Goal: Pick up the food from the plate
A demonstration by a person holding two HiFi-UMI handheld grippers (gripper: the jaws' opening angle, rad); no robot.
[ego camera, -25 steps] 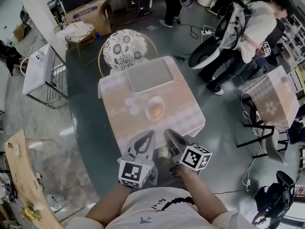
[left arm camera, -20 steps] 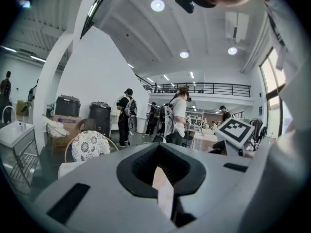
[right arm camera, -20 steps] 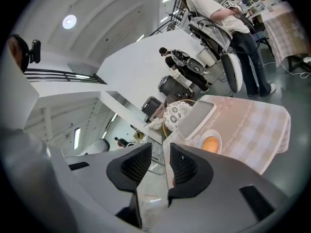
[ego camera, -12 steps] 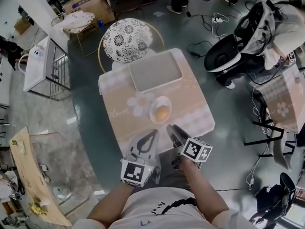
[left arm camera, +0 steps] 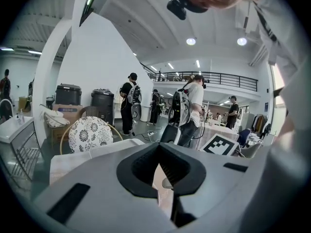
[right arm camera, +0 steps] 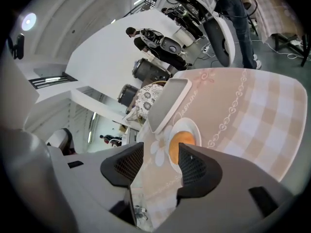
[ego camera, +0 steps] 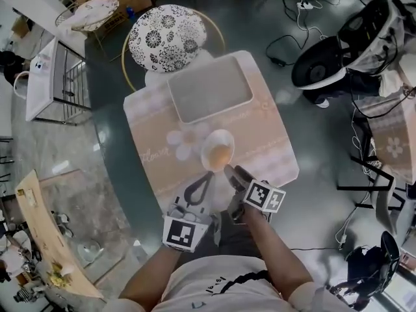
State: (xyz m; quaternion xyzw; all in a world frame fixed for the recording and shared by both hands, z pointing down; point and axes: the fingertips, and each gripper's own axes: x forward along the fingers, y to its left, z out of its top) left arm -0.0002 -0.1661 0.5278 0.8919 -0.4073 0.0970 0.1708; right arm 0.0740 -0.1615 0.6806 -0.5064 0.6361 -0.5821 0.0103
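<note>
Looking along the right gripper [right arm camera: 160,163], its own view shows the jaws spreading apart with nothing between the pads. The orange food [right arm camera: 176,144] sits on its white plate [right arm camera: 193,125] just beyond them. The left gripper view shows the left gripper [left arm camera: 159,152] pressed together at the tips and empty. Only the head view takes in the whole table [ego camera: 266,142]. It has a pale patterned cloth, a grey tray [ego camera: 209,88] above the plate, a flowered chair [ego camera: 162,38] at upper left, and a dark glossy floor [ego camera: 110,109] around it.

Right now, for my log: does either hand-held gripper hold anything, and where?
Nothing held: left hand-held gripper shut, empty; right hand-held gripper opening, empty, short of the food.
</note>
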